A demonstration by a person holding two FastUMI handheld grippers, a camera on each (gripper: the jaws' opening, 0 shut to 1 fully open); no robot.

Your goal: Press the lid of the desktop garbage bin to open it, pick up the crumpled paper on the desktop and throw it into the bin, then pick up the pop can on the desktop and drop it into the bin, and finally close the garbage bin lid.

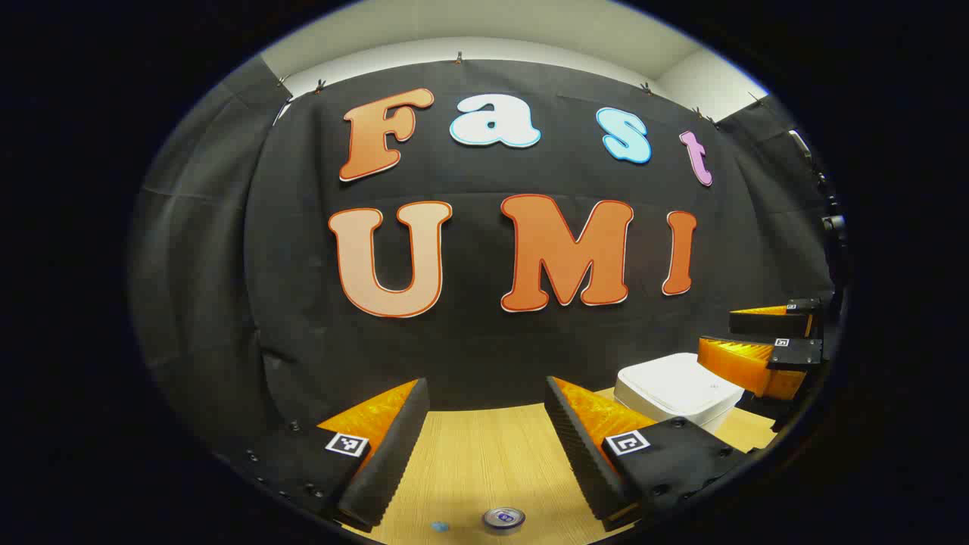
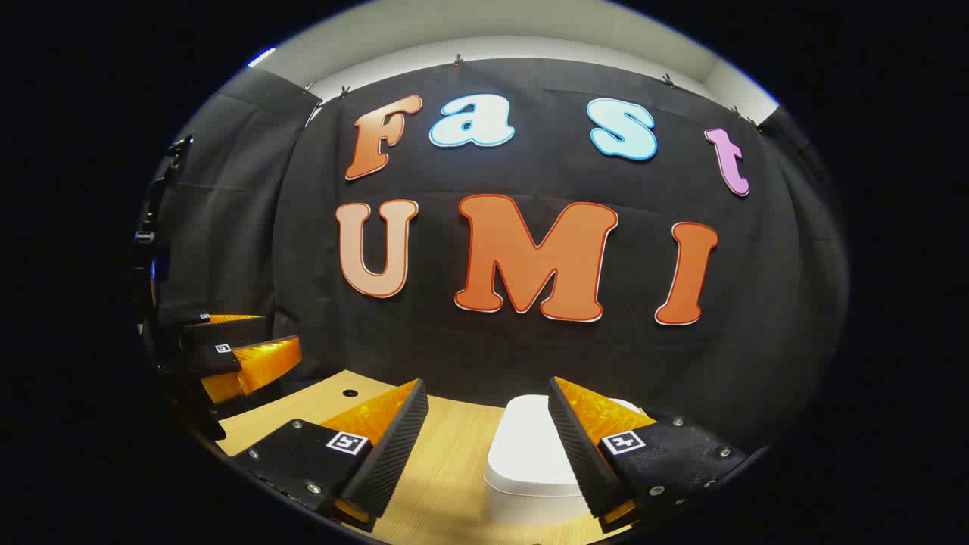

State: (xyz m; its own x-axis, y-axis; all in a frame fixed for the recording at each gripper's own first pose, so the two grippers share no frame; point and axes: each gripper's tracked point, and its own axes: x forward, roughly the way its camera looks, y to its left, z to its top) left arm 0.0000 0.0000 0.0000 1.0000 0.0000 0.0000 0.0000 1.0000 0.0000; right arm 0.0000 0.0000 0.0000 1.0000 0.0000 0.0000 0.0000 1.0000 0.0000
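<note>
Left gripper (image 1: 484, 412) hangs over the table (image 1: 469, 454) with jaws spread and empty; can (image 1: 503, 519) stands just below it. To its right sits the bin (image 1: 676, 390), lid down, with the right gripper (image 2: 488, 416) above it, jaws also spread and empty. Opening step apparently not begun; next move calls for a finger pressing the lid (image 2: 526, 439).

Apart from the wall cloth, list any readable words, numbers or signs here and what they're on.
None readable.
Square black-and-white coded tags on the left claw and right claw: patterns, no words.
Can top: too small to read.
White bin: no print visible.
</note>
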